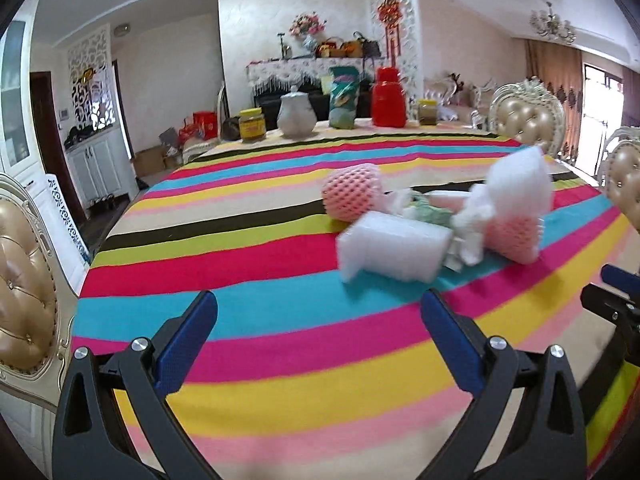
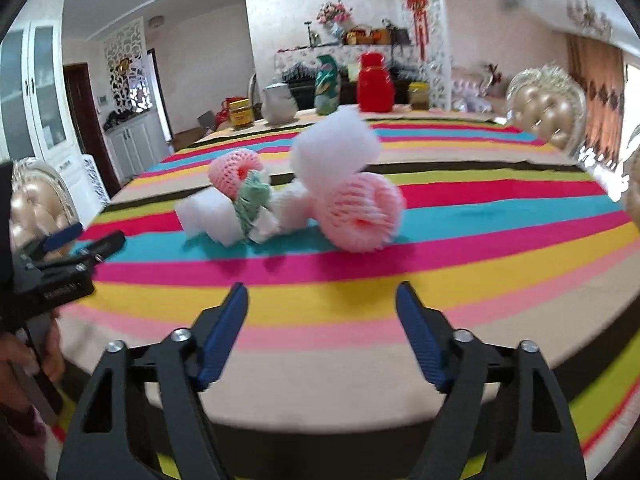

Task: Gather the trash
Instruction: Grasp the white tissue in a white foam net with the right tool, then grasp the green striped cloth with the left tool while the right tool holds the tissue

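Nearest the lens, the left gripper [image 1: 320,312] and right gripper [image 2: 322,304] both hover over the striped bench [image 1: 248,320] with jaws spread wide and empty. The trash sits ahead in one loose heap: white foam blocks [image 2: 208,212], pink foam nets [image 2: 362,212] and a green net [image 2: 250,196]. Likely best to take the closest light piece first, closing gently so the foam doesn't squirt away.

You see pink foam nets [image 2: 362,214], white foam pieces [image 2: 334,152] and green crumpled paper [image 2: 250,200] heaped together mid-table.
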The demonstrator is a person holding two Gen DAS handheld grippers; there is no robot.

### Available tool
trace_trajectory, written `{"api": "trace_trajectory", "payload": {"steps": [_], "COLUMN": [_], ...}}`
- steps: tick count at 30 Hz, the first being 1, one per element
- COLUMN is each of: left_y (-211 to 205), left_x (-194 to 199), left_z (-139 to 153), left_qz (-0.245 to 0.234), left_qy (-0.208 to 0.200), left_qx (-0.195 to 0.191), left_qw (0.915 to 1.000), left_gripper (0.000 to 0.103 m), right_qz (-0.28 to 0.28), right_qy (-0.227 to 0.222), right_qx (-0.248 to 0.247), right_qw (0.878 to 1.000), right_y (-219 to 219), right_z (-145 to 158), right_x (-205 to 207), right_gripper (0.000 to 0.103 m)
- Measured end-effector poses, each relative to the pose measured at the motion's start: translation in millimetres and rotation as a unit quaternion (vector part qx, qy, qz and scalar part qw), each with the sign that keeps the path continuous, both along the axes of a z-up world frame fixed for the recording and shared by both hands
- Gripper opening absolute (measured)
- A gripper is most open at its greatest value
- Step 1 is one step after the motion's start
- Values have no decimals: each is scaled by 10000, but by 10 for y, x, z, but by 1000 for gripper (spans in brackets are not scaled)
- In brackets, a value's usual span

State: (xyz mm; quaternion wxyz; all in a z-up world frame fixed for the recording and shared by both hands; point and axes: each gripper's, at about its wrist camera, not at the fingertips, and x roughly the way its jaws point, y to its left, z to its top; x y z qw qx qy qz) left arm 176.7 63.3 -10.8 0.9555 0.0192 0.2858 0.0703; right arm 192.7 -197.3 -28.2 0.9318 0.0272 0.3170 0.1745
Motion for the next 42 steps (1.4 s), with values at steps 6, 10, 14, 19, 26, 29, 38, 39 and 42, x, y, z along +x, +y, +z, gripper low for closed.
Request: {"api": "trace_trajectory", "payload": {"steps": [6, 10, 14, 19, 26, 29, 38, 39, 42], "left_y": [104, 163, 253, 301, 205, 135, 101, 82, 47], "left_x": [395, 647, 830, 789, 771, 815, 779, 780, 752], "left_z": [14, 20, 19, -29, -77, -111, -135, -141, -131], "left_qz": [208, 229, 411, 323, 110, -101, -285, -320, -397], "left_qy": [-28, 8, -122, -284, -188, -60, -7, 8, -14], "left_qx": [18, -211, -381, -522, -503, -498, -643, -611, -605], "left_qw": [9998, 9995, 9984, 9977, 9985, 9987, 9975, 9976, 9974], "left_gripper": [98, 98, 98, 98, 98, 98, 98, 98, 98], "right_qz": [129, 124, 47, 20, 50, 107, 296, 340, 427], "right_qy": [274, 329, 436, 559, 782, 651, 692, 691, 565], "right_qx": [-19, -93, -181, -350, -296, -254, -471, -455, -383], "right_qw": [9995, 9993, 9989, 9978, 9965, 9975, 9961, 9960, 9968], "right_y": [372, 561, 680, 816, 860, 801, 348, 288, 115], "right_z": [-118, -136, -160, -219, -242, -196, -78, -74, -36], "right_x": [439, 698, 971, 1304, 1531, 1507, 1177, 1135, 895], "right_gripper": [50, 50, 50, 50, 46, 34, 32, 32, 32]}}
